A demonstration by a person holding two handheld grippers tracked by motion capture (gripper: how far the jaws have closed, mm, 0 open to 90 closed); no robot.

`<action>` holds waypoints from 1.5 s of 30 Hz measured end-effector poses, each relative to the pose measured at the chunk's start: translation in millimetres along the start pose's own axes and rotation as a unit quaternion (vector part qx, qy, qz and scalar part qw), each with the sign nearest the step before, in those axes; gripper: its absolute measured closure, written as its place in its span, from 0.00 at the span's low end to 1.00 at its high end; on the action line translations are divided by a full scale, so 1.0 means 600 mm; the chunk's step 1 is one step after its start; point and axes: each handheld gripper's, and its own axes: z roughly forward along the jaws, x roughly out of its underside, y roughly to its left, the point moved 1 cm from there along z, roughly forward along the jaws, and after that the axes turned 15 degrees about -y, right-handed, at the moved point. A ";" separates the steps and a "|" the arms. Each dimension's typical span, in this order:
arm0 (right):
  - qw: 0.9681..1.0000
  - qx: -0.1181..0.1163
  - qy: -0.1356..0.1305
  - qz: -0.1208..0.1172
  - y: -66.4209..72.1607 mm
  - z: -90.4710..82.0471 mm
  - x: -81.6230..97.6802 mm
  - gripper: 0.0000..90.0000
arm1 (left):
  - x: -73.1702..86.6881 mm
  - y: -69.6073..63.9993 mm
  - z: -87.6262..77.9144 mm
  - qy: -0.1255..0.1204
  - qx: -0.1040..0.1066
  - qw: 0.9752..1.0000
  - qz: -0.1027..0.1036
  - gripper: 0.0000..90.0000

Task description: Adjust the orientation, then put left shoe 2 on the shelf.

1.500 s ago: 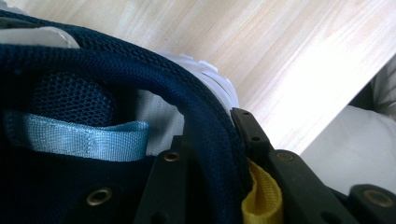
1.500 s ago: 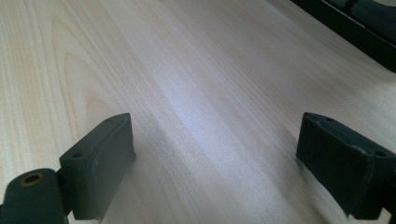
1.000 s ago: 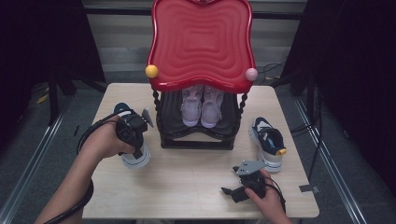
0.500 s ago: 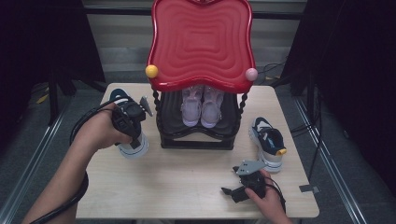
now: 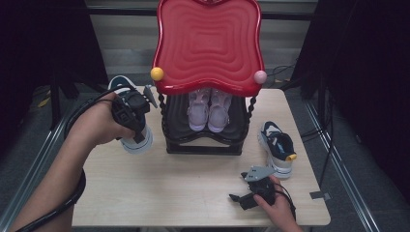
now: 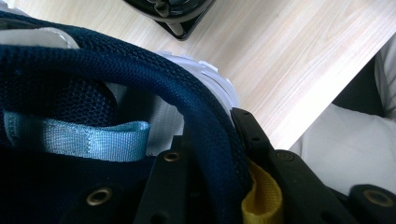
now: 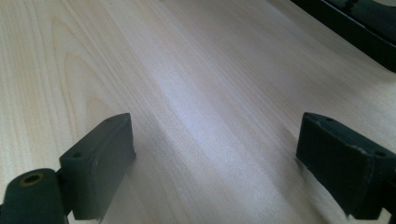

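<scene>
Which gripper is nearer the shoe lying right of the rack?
Right. The right gripper rests just in front of that shoe; the left gripper is across the rack.

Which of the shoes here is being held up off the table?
The navy shoe at the left, clamped in the left hand-held gripper; its mate lies on the table, and the pink pair sits on the rack.

4 shoes (image 5: 278, 145), 1 rack (image 5: 205, 142), 1 table (image 5: 159, 183)
</scene>
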 end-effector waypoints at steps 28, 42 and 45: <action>1.000 0.000 0.000 0.000 0.000 0.000 0.000 0.12 | -0.057 -0.011 -0.105 -0.019 -0.039 0.999 0.027 0.85; 1.000 0.000 -0.001 0.000 0.000 0.000 0.000 0.12 | -0.085 -0.022 -0.155 -0.036 -0.059 0.997 0.043 0.85; 1.000 0.000 -0.001 0.000 0.000 0.000 0.000 0.12 | -0.091 -0.025 -0.163 -0.039 -0.058 0.996 0.046 0.85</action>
